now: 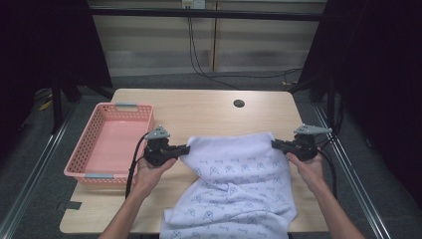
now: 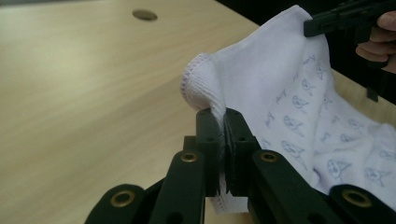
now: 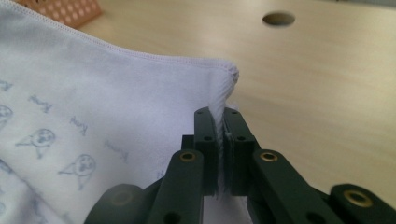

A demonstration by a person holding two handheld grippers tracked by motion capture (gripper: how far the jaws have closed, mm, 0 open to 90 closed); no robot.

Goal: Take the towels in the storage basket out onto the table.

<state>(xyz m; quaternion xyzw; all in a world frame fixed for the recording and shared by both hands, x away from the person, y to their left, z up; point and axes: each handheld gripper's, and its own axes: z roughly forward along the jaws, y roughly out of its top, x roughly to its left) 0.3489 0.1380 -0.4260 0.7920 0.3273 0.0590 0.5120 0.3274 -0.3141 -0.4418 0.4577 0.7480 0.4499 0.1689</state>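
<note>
At centre frame the left gripper and right gripper each have their fingers pinching a far corner of the printed white towel — probably to spread it over the surface beside the pink basket at left.

Bright tabletop, dark surroundings, blurred backgrounds
</note>
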